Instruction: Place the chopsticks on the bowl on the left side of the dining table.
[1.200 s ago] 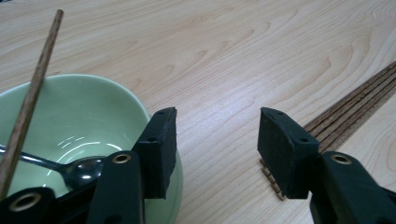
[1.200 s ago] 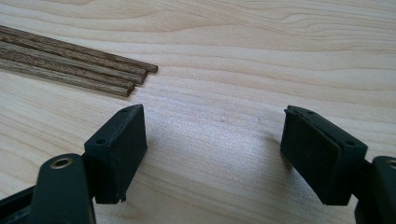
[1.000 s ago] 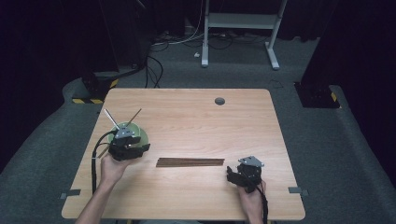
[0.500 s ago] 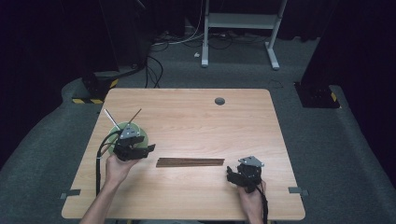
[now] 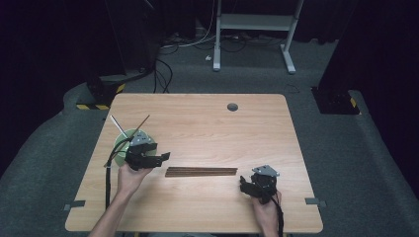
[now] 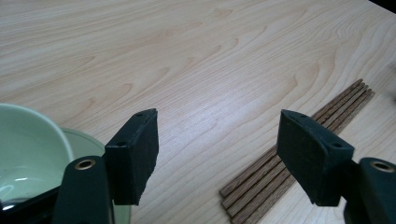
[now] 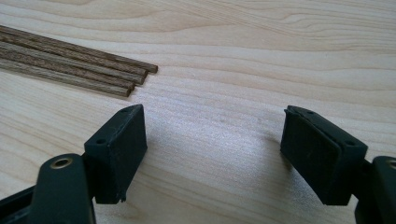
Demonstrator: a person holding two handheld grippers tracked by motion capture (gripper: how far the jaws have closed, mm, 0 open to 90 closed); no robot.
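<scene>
Bundle of thin dark-brown wooden sticks (image 5: 201, 172), chopstick-like, lying flat on the light wood-grain table (image 5: 207, 123). They lie side by side, touching along their length, ends roughly flush; four squared ends can be counted in the right gripper view (image 7: 74, 65). Grain runs lengthwise and the finish is matt.

Taking the bundle as landmark: left gripper (image 5: 160, 159) sits just beyond the bundle's left end, slightly toward the far edge of the table, held in the person's left hand (image 5: 129, 177). Its jaws have just been opening and now stand wide apart with nothing between them, bare table under the gap. In the left gripper view (image 6: 217, 154) the sticks (image 6: 289, 158) run diagonally past the right-hand jaw.

Pale green round ceramic bowl (image 5: 124, 143) on the far-left side of the bundle, right behind the left gripper; two thin sticks (image 5: 129, 131) lean out of it.

Right gripper (image 5: 245, 183) near the bundle's right end, a little toward the person, jaws spread, nothing between them (image 7: 212, 154).
</scene>
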